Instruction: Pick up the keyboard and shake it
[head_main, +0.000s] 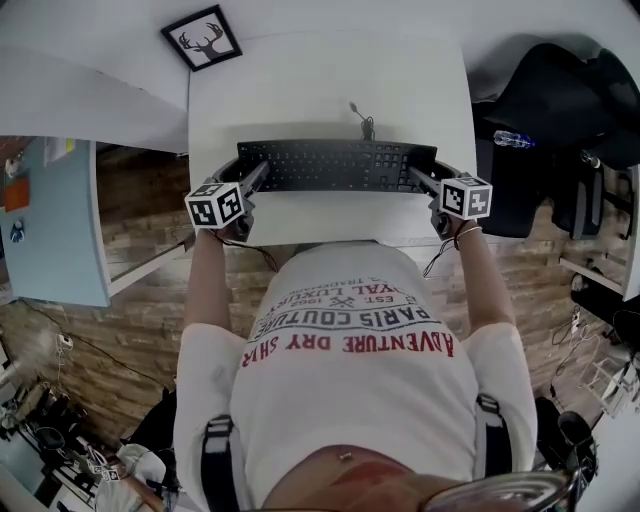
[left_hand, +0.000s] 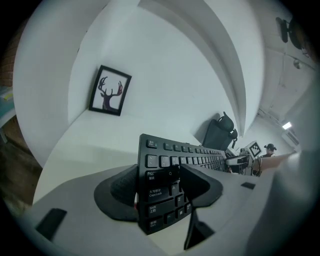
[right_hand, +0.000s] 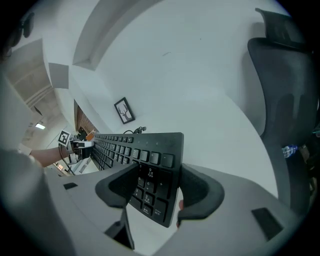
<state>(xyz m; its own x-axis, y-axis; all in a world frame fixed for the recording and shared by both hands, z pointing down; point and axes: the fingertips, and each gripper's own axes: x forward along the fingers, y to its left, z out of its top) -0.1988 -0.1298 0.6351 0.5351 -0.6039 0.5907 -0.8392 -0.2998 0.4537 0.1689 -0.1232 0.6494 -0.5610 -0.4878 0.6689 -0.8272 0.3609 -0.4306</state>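
We clamp both ends of the keyboard (head_main: 335, 165) — left gripper (head_main: 260, 173), right gripper (head_main: 417, 177); lift looks begun, shake not yet done.

The count gives one black rectangular plastic keyboard (head_main: 335, 165). There are two grey hand-held tools, one left tool (head_main: 258, 176) and one right tool (head_main: 416, 179). There is one white rectangular table (head_main: 300, 90), one black-framed deer picture (head_main: 202, 38), one black office chair (head_main: 560, 100) and one clear plastic bottle (head_main: 513, 139). One person in a white printed T-shirt (head_main: 350, 380) is in view.
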